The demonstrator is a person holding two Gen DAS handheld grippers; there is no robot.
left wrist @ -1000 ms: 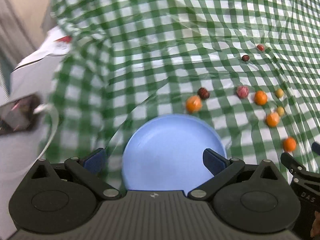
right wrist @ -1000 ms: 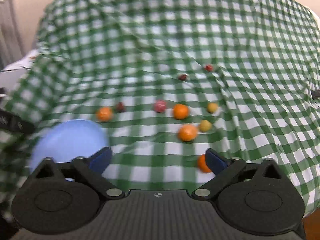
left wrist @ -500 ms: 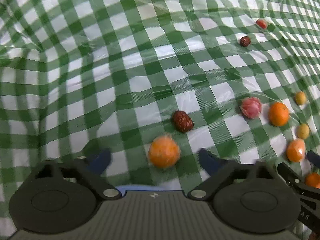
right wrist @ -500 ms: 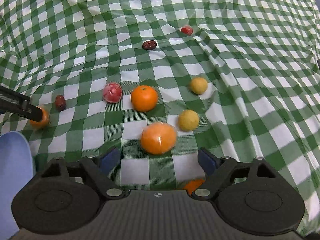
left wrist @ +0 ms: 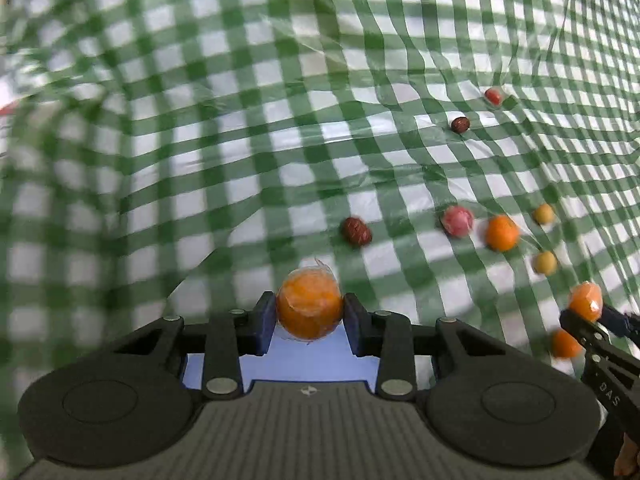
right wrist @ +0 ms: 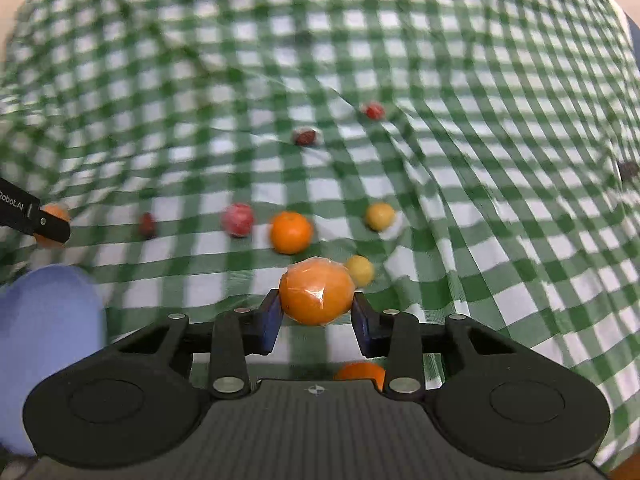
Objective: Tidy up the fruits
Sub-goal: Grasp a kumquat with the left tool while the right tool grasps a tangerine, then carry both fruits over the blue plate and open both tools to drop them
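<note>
My left gripper (left wrist: 309, 314) is shut on a plastic-wrapped orange (left wrist: 309, 308) and holds it over the edge of the blue plate (left wrist: 308, 362). My right gripper (right wrist: 316, 312) is shut on another wrapped orange (right wrist: 316, 292) above the green checked cloth. On the cloth lie a bare orange (right wrist: 291, 232), a pink-red fruit (right wrist: 238, 220), two small yellow fruits (right wrist: 379, 216) (right wrist: 360, 270), several dark red dates (right wrist: 147, 224) (right wrist: 306, 136) and one more orange (right wrist: 360, 372) under my right gripper.
The blue plate shows at the lower left of the right wrist view (right wrist: 48, 336). The checked tablecloth (left wrist: 240, 120) is wrinkled and drapes over the table edges. The right gripper's tip shows at the right edge of the left wrist view (left wrist: 600, 320).
Both grippers have shut, each on a wrapped orange, and lifted it off the cloth. The left one has drawn back so the plate shows under it.
</note>
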